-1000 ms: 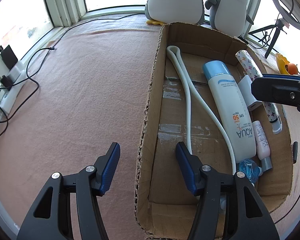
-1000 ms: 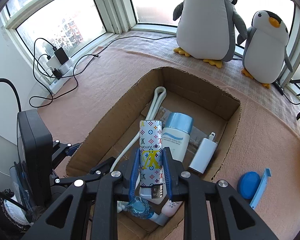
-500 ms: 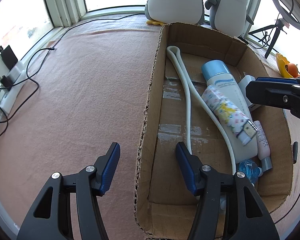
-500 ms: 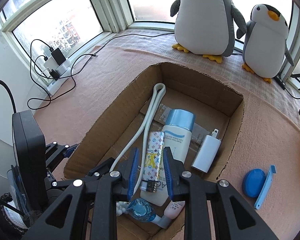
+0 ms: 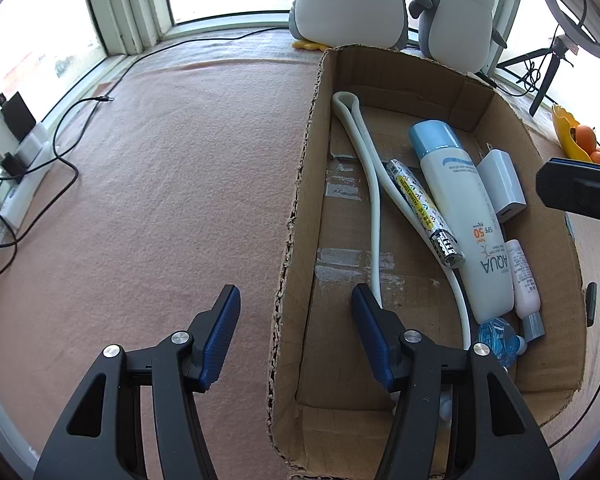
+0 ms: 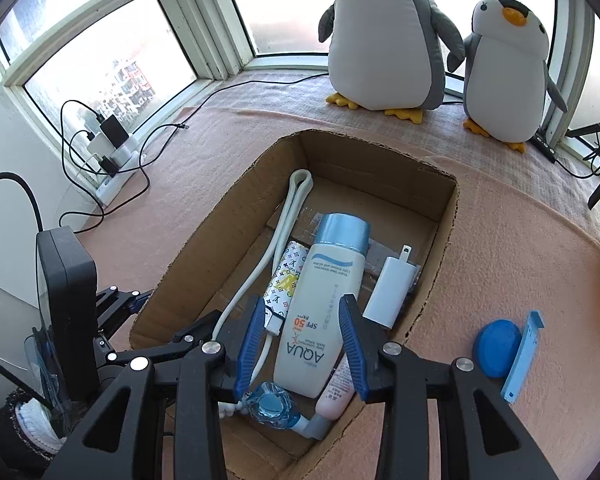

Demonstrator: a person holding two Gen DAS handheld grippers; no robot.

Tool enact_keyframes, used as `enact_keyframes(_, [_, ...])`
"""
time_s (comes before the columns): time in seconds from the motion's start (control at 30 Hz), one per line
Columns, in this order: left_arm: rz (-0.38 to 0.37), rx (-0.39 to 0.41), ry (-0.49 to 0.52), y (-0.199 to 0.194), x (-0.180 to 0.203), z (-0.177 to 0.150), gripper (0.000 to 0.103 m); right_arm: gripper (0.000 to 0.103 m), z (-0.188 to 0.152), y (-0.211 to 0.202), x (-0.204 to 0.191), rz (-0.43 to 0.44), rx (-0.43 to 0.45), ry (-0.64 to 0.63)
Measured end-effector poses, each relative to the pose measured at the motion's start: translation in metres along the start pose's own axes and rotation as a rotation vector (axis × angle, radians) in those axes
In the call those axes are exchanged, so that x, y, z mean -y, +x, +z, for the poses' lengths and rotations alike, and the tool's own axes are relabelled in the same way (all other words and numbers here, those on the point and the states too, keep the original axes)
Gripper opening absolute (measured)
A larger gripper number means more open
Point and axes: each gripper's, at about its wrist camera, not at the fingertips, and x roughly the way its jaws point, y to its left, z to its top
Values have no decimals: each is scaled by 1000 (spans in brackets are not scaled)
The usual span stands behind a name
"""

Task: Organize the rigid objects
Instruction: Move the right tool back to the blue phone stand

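Looking down my right tongs [image 6: 300, 342], I see the jaws opening with nothing pressed between the pads; they hang over the near end of the cardboard box [image 6: 448, 240], above the white sunscreen bottle [image 6: 322, 300]. My left tongs [image 5: 296, 336] straddle the box's left wall, one finger outside over the pink cloth [image 5: 172, 184], one inside; the wall stands in the gap, and I cannot tell from the pictures whether the pads press on it.

Inside the box, nearest me, a blue clear-wrapped piece [image 6: 270, 402] and a small pink tube [image 6: 334, 392] lie at the near end. The patterned lighter [image 5: 422, 210] lies free on the box floor, wedged between the sunscreen bottle and the long white looped strap [image 5: 374, 200], metal end toward me. A white charger plug [image 6: 390, 292] rests just right of the bottle.

Outside, right of the box, a blue round lid [image 6: 496, 352] and a light blue strip [image 6: 524, 356] sit on the cloth. Farther back, two plush penguins [image 6: 384, 36] stand by the window.
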Motion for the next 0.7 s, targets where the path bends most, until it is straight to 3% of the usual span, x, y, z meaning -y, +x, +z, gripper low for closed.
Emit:
enact_keyframes(0.3, [-3,-2,-1,1,0,0,58,35,-18,-48,55,-67,100,91])
enact_keyframes(0.43, [-2,-1,1,1,0,0,58,46,-30,-56,97,-106,85,188])
enact_keyframes(0.7, [0,-1,3,1,0,0,58,46,-51,-40,163,-133,23,401])
